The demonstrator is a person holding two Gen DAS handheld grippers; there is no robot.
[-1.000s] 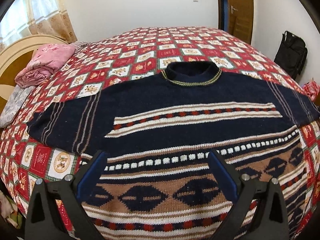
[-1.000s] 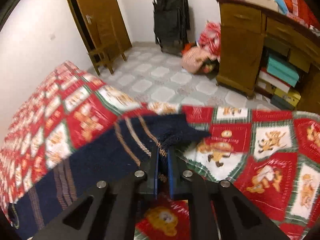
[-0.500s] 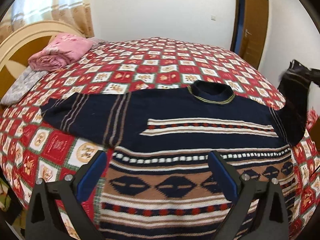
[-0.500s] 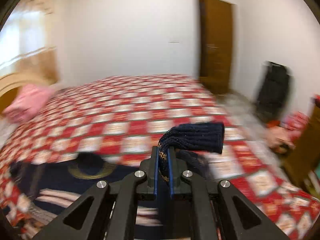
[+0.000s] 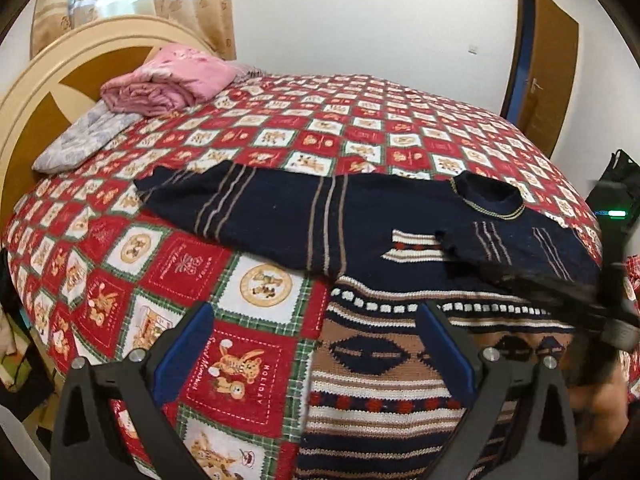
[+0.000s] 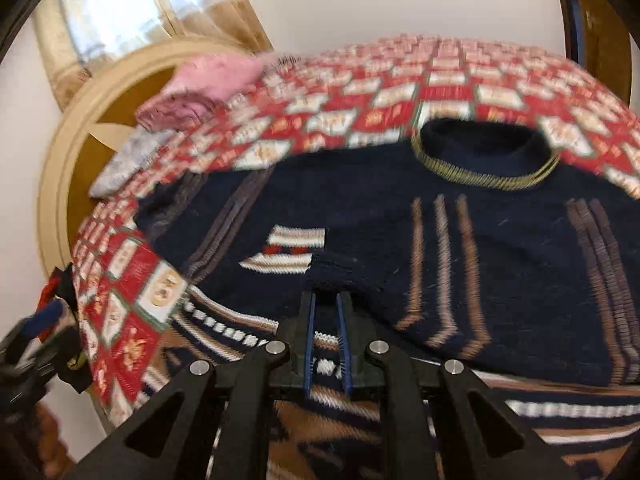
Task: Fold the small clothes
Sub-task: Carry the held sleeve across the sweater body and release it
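One knitted navy sweater (image 5: 400,240) lay ahead of jaws; right gripper (image 6: 327,312) narrow on cuff (image 6: 332,270); left gripper (image 5: 316,344) wide.

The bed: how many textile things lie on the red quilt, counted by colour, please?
Navy patterned sweater: 1
Pink folded blanket: 1
Grey floral cloth, beside the pink one: 1
Total: 3 things on the quilt.

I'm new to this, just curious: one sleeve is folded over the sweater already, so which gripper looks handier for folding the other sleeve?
Probably the left gripper: open, empty, nearer the spread sleeve. The right gripper is at the folded sleeve's cuff.
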